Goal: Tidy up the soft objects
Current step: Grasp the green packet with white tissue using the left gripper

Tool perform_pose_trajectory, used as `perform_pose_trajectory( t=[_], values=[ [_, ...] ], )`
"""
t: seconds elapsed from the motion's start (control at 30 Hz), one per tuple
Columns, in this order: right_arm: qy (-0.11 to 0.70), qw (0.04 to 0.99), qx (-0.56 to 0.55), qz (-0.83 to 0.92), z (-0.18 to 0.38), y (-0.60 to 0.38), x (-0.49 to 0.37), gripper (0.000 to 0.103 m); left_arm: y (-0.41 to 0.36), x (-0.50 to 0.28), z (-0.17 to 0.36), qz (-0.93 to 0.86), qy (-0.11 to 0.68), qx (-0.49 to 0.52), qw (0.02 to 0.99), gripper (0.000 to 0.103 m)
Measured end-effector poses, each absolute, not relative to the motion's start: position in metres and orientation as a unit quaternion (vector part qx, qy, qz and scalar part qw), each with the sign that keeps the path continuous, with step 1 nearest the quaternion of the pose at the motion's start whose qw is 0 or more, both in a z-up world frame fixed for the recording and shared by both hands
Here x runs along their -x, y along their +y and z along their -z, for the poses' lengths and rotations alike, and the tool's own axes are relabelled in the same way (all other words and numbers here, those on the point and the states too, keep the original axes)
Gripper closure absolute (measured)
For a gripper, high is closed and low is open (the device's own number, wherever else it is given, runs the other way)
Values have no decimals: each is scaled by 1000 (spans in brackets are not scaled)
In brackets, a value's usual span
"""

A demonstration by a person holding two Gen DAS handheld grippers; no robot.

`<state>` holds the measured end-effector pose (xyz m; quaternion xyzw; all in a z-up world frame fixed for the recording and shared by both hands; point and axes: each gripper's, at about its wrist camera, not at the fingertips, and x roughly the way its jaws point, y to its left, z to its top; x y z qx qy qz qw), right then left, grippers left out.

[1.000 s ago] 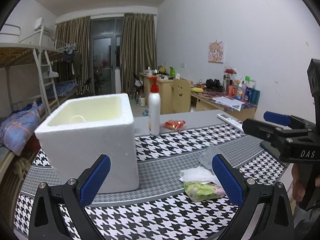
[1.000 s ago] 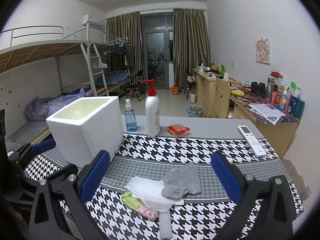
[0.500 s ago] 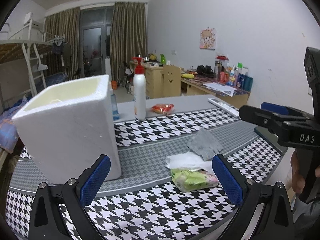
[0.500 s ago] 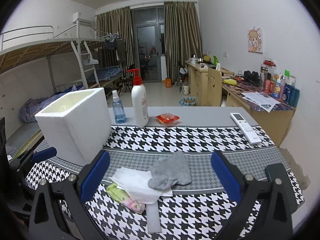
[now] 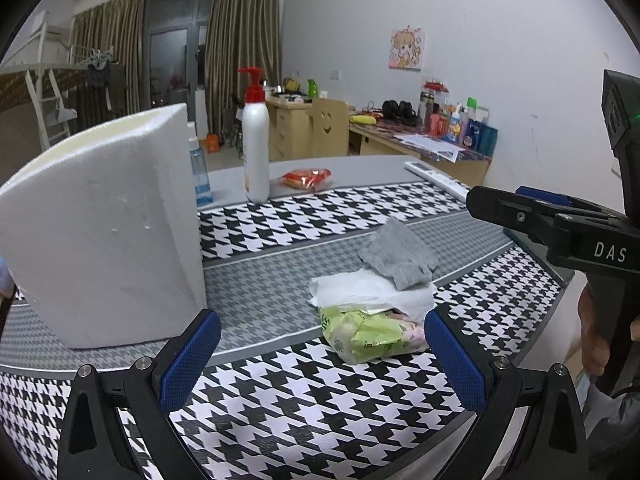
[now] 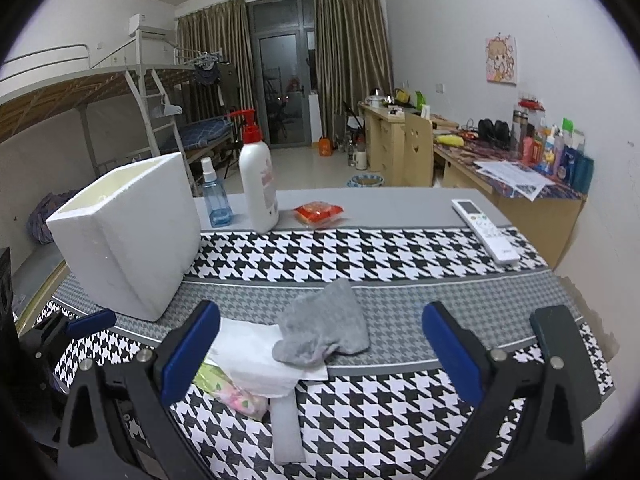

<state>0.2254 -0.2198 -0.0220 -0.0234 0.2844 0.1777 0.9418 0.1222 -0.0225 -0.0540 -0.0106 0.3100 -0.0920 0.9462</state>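
A grey cloth (image 5: 398, 255) (image 6: 324, 330) lies on a white tissue (image 5: 368, 292) (image 6: 256, 356), next to a green soft packet (image 5: 372, 332) (image 6: 228, 390), on the houndstooth table. A white foam box (image 5: 100, 224) (image 6: 128, 232) stands open-topped at the left. My left gripper (image 5: 320, 356) is open and empty, low over the near edge, close to the packet. My right gripper (image 6: 320, 356) is open and empty, just short of the grey cloth; it also shows at the right of the left wrist view (image 5: 560, 224).
A white pump bottle (image 6: 258, 184), a blue spray bottle (image 6: 214, 198) and a red snack packet (image 6: 319, 213) stand at the table's far side. A remote (image 6: 486, 230) lies at the far right. A grey strip (image 6: 286, 424) lies near the front edge.
Both grippers have come lower and closer to the soft pile. The left view has swung right, so the foam box now sits further left.
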Motion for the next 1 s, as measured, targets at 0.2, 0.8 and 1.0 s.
perform_pose_trajectory(
  t=[0.2, 0.8, 1.0],
  values=[
    [297, 938, 18, -175, 28, -225, -233, 1, -27, -129, 59, 105, 321, 14, 941, 1],
    [339, 925, 7, -174, 50, -229, -262, 1, -29, -151, 81, 135, 375, 36, 916, 26],
    [362, 917, 10, -169, 60, -226, -275, 1, -32, -158, 84, 151, 387, 39, 909, 40]
  ],
)
